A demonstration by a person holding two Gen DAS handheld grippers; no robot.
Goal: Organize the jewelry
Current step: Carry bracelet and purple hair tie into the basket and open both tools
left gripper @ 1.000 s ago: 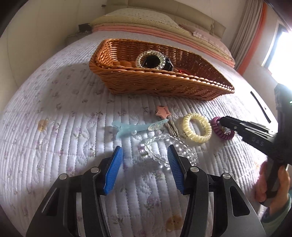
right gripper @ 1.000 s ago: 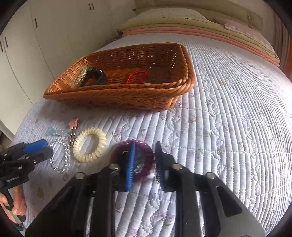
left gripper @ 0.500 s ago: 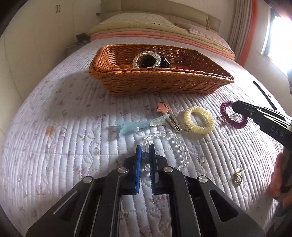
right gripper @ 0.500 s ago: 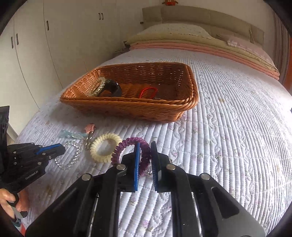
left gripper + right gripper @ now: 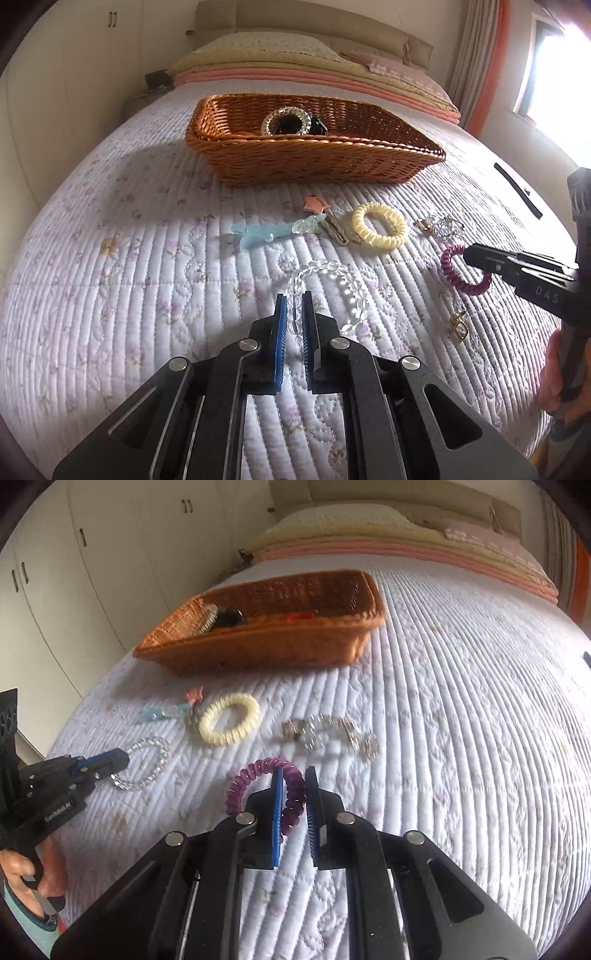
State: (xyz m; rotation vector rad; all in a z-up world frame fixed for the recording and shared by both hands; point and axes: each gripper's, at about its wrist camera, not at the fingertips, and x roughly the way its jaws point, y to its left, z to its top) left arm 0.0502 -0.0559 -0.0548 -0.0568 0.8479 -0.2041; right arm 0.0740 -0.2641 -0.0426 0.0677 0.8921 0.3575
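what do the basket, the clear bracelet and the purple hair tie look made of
Basket: woven wicker or rattan, glossy brown strands. Clear bracelet: round see-through beads, glass or acrylic, can't tell which. Purple hair tie: translucent coiled plastic, shiny.

Quilt [image 5: 155, 236]: white w/ small lilac flower print, ribbed stitching. Wicker basket [image 5: 317, 162] orange-brown. Coil hair tie [image 5: 378, 229] pale yellow; other coil tie [image 5: 258, 779] purple. Bead bracelet [image 5: 332, 280] clear. Clip [image 5: 258, 234] light blue. Gripper pads [image 5: 280, 332] blue, bodies black.
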